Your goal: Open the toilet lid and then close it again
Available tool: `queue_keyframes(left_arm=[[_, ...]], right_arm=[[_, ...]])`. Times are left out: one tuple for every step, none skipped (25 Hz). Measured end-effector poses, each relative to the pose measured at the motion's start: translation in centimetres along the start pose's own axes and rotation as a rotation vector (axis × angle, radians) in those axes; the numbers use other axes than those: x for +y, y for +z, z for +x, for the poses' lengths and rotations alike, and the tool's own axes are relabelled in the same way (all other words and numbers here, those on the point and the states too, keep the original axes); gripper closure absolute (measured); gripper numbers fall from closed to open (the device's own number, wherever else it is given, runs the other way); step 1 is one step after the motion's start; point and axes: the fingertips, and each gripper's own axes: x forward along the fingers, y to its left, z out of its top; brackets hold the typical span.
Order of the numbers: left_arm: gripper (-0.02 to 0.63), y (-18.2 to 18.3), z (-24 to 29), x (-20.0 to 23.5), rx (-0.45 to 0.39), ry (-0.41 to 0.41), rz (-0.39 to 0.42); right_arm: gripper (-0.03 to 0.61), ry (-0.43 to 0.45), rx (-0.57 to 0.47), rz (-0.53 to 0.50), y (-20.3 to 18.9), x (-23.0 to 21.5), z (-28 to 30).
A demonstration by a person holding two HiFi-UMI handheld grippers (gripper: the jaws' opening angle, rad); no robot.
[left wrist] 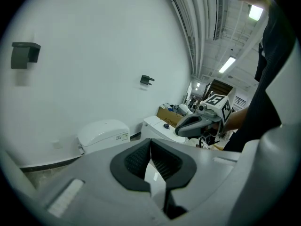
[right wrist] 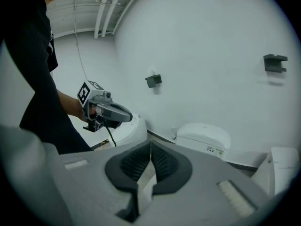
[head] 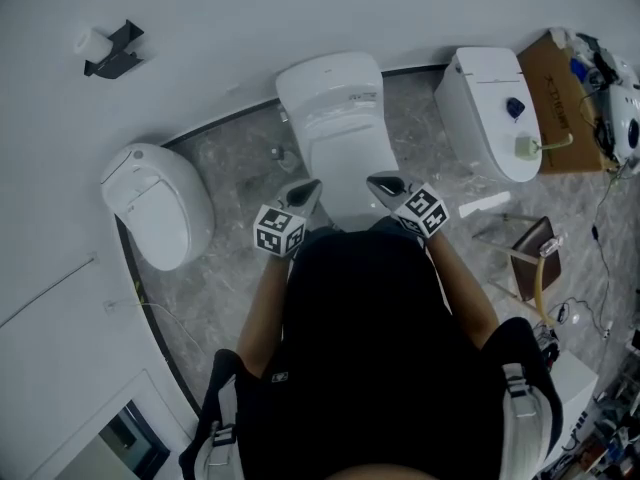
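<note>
The white toilet (head: 335, 118) stands against the curved wall straight ahead, and its lid (head: 345, 163) lies down. Both grippers hover over its front end, apart from it. My left gripper (head: 312, 187) is shut with nothing in it, and so is my right gripper (head: 373, 180). In the left gripper view the shut jaws (left wrist: 150, 149) point at the toilet (left wrist: 104, 133), with the right gripper (left wrist: 197, 122) beside them. In the right gripper view the shut jaws (right wrist: 150, 147) face the toilet (right wrist: 203, 136), and the left gripper (right wrist: 112, 112) shows at the left.
A second toilet (head: 160, 203) stands at the left and a third (head: 490, 108) at the right. A cardboard box (head: 560, 98) with clutter sits at the far right, with a small brown stand (head: 535, 253) and cables nearer. A black holder (head: 115, 50) hangs on the wall.
</note>
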Motion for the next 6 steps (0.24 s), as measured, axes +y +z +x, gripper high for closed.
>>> queue_keyframes(left_arm=[[0.601,0.1,0.0,-0.2,-0.003,0.005,-0.007],[0.601,0.2,0.1,-0.4,-0.005,0.008,-0.012],[0.601,0.3,0.2,-0.7,-0.007,0.011,-0.016],[0.601,0.5,0.4,-1.0,-0.008,0.013,-0.018],[0.601,0.8,0.6,-1.3,-0.009,0.015,-0.019],[0.601,1.0,0.9,-1.7,-0.010,0.016,-0.020]], right_arm=[[0.574,0.006,-0.006,0.002,0.1,-0.1,-0.1],[0.574,0.011,-0.012,0.001,0.2,-0.2,-0.3],[0.574,0.016,-0.016,-0.002,0.4,-0.4,-0.6],[0.574,0.020,-0.018,-0.006,0.6,-0.6,-0.8],[0.574,0.024,-0.020,-0.009,0.8,-0.9,-1.1],[0.574,0.028,-0.022,-0.014,1.0,-1.2,-1.5]])
